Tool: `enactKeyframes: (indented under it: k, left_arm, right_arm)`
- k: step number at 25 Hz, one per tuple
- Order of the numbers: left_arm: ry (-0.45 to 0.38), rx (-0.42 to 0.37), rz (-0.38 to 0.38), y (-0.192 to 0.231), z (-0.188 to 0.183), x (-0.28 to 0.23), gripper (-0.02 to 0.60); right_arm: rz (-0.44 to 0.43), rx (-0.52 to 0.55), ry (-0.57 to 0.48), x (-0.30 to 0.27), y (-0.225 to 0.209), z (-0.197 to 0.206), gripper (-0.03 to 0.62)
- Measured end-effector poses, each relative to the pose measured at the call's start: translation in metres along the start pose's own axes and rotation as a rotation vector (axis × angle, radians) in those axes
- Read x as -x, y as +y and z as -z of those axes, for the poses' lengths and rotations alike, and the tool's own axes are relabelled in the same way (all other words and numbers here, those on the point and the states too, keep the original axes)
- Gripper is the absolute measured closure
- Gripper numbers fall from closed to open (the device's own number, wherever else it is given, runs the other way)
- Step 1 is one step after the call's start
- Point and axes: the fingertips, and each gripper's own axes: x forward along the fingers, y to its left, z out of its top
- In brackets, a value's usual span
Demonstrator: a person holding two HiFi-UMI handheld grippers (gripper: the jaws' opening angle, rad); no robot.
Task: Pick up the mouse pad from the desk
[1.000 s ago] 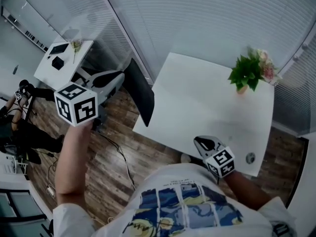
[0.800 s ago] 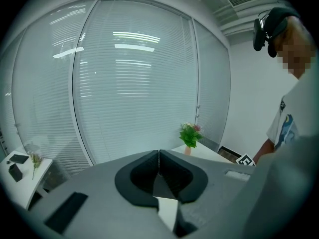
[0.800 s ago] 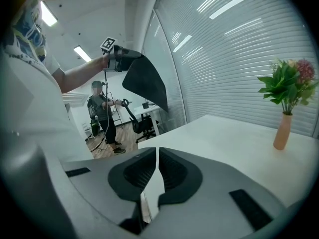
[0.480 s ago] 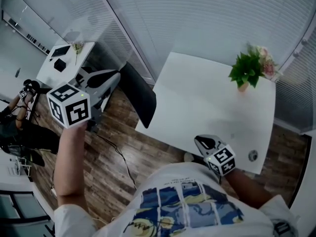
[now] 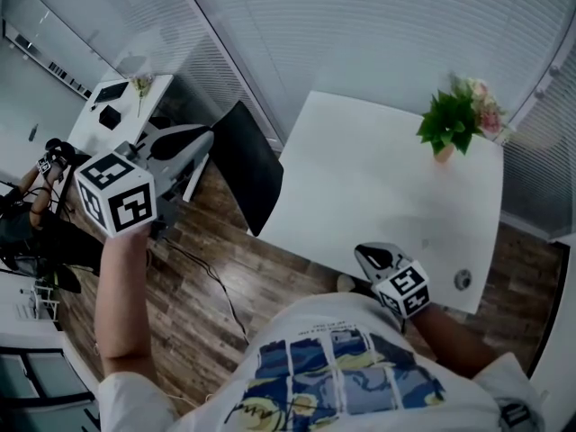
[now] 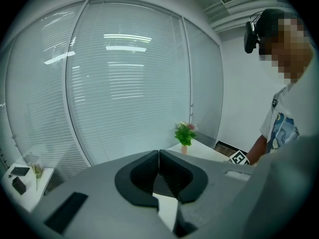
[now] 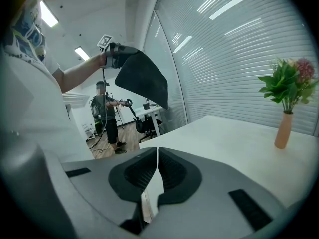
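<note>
My left tool (image 5: pixel 205 139) is clamped on the mouse pad (image 5: pixel 245 167), in the air beside the table (image 5: pixel 378 187); my right tool (image 5: pixel 368 256) is closed, empty.

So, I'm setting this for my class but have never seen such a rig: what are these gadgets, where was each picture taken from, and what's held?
No robot: a person holds a two-jaw gripper in each hand. The head view comes from a camera on the person's head, looking down; the other two cameras ride on the grippers, looking along their jaws. The left gripper is shut on the black mouse pad, which hangs beside the desk, above the wooden floor. The right gripper is shut and empty, by the desk's near edge. A vase of flowers stands on the desk.
</note>
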Motion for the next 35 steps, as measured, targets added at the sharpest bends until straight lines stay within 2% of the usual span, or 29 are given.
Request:
enactKeyframes:
  k: [12,35]
  left_arm:
    - [-0.005,-0.037,0.035,-0.019,-0.008,0.007,0.572]
    - [0.013,-0.06,0.061,-0.027,-0.009,0.007,0.572]
  right_arm:
    - [0.004,0.013,-0.015,0.003,-0.001,-0.001,0.592]
    - [-0.017,0.017,0.021,-0.003,0.0,0.0,0.594]
